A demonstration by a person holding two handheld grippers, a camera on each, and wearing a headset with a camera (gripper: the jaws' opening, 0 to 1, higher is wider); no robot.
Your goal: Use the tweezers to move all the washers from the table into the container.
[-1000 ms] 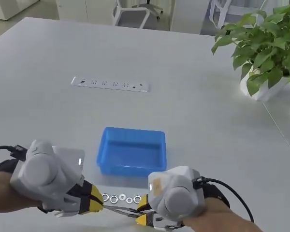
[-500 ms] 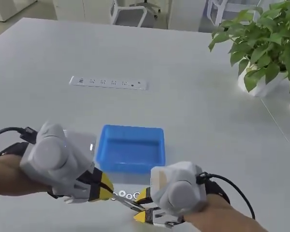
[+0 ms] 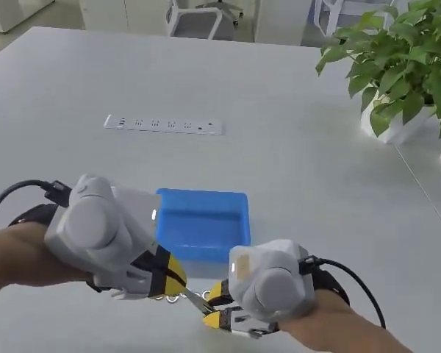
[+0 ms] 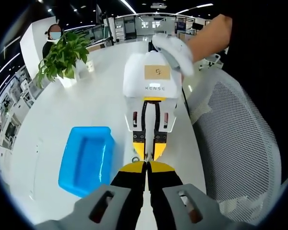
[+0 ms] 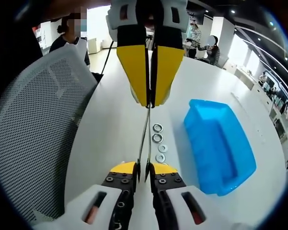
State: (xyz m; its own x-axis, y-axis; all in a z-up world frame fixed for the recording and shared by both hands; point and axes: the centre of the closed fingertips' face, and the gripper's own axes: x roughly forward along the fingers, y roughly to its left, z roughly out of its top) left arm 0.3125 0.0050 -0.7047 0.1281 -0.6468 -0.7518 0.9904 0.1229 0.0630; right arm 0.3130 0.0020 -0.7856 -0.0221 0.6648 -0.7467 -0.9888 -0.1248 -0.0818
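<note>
Down at the near edge of the pale table [image 3: 294, 169], the head view has the left gripper [image 3: 181, 287] and the right gripper [image 3: 210, 309] nose to nose. The thin metal tweezers [image 3: 195, 298] bridge the short gap between their yellow tips. Just beyond them sits the blue container [image 3: 206, 220], with a white power strip [image 3: 164, 125] farther off and a potted plant [image 3: 400, 59] at the far right.

From the left gripper view, its own jaws are pressed together on one end of the tweezers and the right gripper faces it head-on. The container lies to the left of both.

From the right gripper view, its jaws pinch the other end, the sliver of gap between them taken up by the tweezer arms. Four washers [image 5: 157, 138] lie in a short row on the table just beside the tweezers, between them and the container and outside it. A mesh chair [image 5: 33, 139] stands at the left.
</note>
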